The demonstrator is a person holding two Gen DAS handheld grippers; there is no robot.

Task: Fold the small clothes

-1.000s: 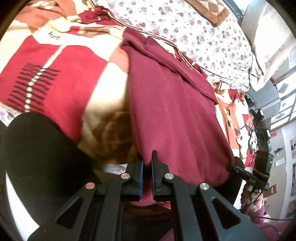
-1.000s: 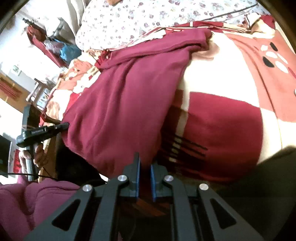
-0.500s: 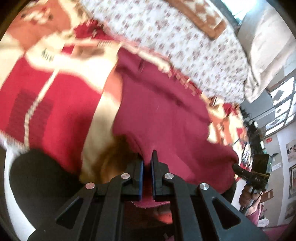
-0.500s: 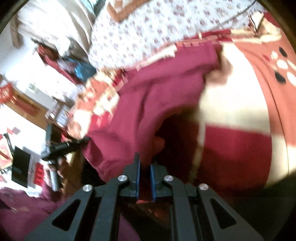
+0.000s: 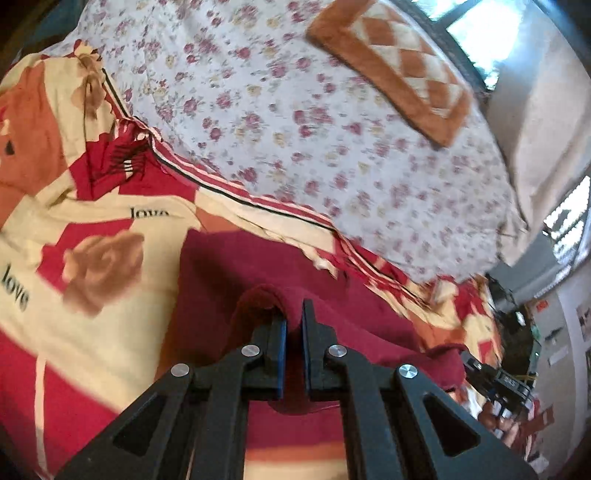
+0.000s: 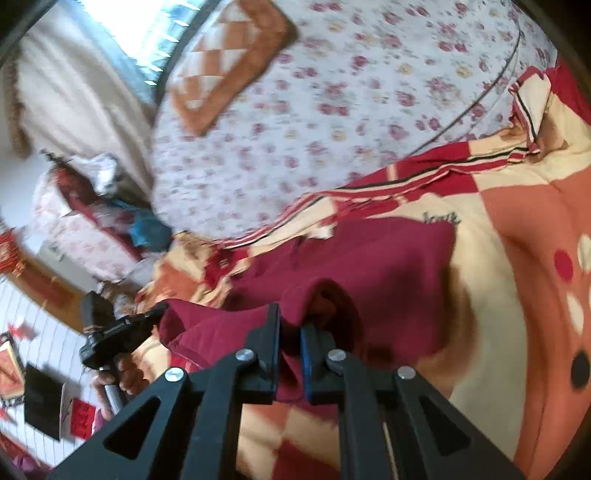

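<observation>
A maroon garment (image 5: 229, 280) lies on a red, cream and orange patterned blanket (image 5: 92, 229) on the bed. My left gripper (image 5: 293, 317) is shut on one edge of the garment and holds it raised over the rest of the cloth. In the right wrist view, my right gripper (image 6: 290, 325) is shut on the other edge of the maroon garment (image 6: 376, 266), lifted and doubled over the part lying flat. The other gripper shows at the side of each view, at the right of the left wrist view (image 5: 495, 380) and the left of the right wrist view (image 6: 114, 328).
A white floral sheet (image 5: 295, 110) covers the far part of the bed, with a brown and cream checked pillow (image 5: 399, 66) on it. Curtains and a bright window (image 6: 147, 22) are beyond. Cluttered furniture (image 6: 81, 221) stands beside the bed.
Both grippers have carried the garment's near edge up and forward over the bed. The garment, hanging off the bed's edge before, now lies doubled on the blanket.
</observation>
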